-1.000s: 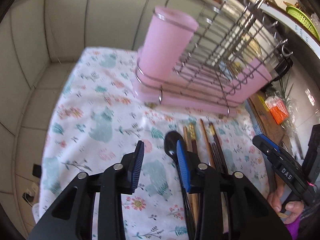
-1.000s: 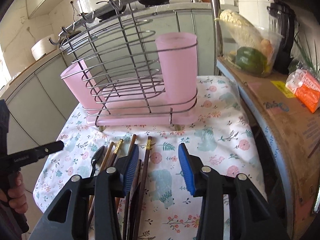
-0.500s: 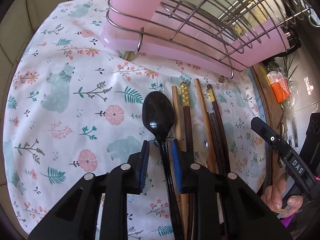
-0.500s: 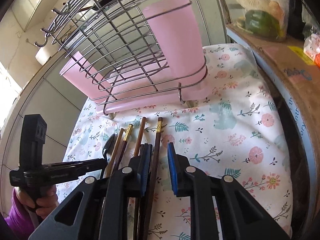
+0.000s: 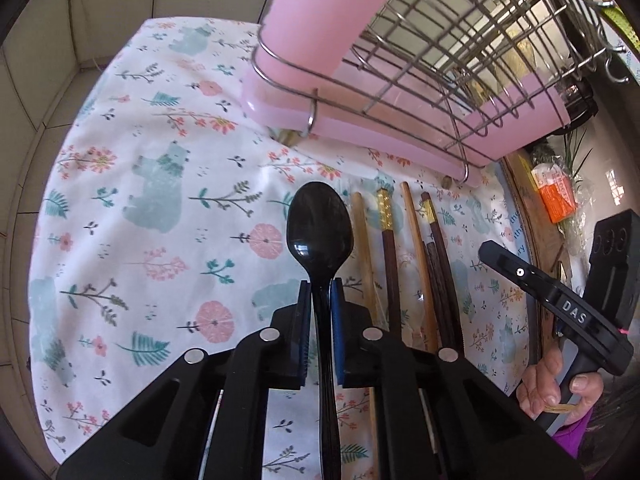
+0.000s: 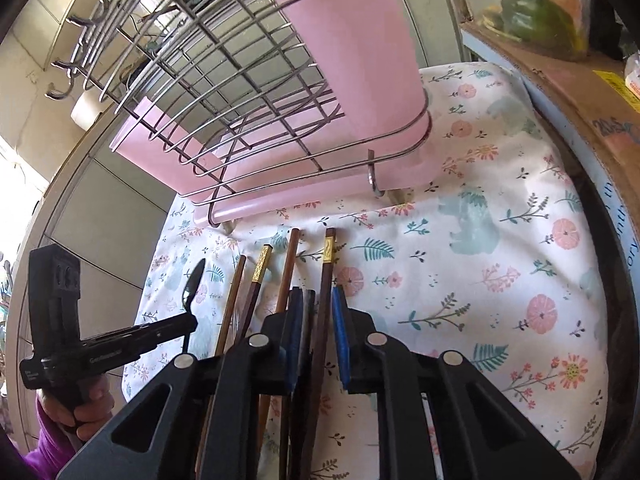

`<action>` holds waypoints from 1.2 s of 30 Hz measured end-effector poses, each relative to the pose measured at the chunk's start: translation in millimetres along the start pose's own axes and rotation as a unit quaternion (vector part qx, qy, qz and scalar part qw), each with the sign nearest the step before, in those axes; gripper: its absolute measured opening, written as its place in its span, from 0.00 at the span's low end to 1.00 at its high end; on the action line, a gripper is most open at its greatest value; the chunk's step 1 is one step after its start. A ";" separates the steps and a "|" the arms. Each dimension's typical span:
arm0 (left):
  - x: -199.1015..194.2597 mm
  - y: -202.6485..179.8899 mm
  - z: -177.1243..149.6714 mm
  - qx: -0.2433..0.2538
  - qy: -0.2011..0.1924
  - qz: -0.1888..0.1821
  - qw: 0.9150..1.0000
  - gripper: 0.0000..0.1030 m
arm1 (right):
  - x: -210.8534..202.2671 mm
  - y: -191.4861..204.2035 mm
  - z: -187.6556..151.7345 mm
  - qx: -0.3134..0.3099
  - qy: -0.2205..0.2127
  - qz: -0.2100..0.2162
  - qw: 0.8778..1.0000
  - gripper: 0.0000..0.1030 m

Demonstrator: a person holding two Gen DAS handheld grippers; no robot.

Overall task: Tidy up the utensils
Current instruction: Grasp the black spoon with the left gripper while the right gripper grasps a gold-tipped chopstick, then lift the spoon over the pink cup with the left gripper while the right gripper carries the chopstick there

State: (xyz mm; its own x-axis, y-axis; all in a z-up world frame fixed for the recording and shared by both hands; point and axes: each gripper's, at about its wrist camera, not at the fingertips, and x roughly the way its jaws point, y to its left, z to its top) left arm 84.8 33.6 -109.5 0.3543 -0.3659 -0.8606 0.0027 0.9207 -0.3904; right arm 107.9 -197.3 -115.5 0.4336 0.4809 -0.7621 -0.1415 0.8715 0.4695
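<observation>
Left wrist view: left gripper (image 5: 320, 292) closing on black spoon (image 5: 319, 228); right gripper (image 5: 568, 312), at three o'clock, reads "DAS" and is closing around dark chopsticks (image 6: 322, 300).

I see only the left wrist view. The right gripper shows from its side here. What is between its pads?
Observer: Two dark chopsticks. The right gripper is closing its jaws on them.
Operator: Does one of them have a gold band?
Observer: Yes, the right one does, near its far end.
Operator: What lies on the box, further back than I see?
Observer: A clear bag with a green pepper on the box.
</observation>
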 end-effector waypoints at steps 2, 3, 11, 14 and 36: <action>-4.5 4.8 -1.3 -0.004 -0.005 -0.005 1.000 0.09 | 8.4 6.9 5.7 -0.008 0.008 -0.014 1.000 0.14; -6.0 6.4 -1.5 -0.006 -0.007 -0.008 1.000 0.09 | 11.8 8.7 7.6 -0.011 0.012 -0.019 1.000 0.14; -17.9 14.2 -1.8 -0.004 -0.021 -0.020 1.000 0.09 | 48.1 10.5 18.0 -0.008 0.053 -0.069 0.996 0.14; -25.9 17.5 -1.3 -0.002 -0.029 -0.020 0.999 0.09 | 50.9 6.3 16.7 0.001 0.051 -0.064 0.997 0.06; -111.0 -20.0 -13.6 0.050 -0.189 -0.021 0.981 0.09 | -95.7 26.4 1.6 -0.028 -0.160 -0.012 0.987 0.06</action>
State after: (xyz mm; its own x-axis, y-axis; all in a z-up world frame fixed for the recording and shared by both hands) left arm 32.7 54.0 -10.6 0.6724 -0.3455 -0.6546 0.1105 0.9213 -0.3727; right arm 64.1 -220.4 -29.4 0.6941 0.4137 -0.5891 -0.1724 0.8901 0.4219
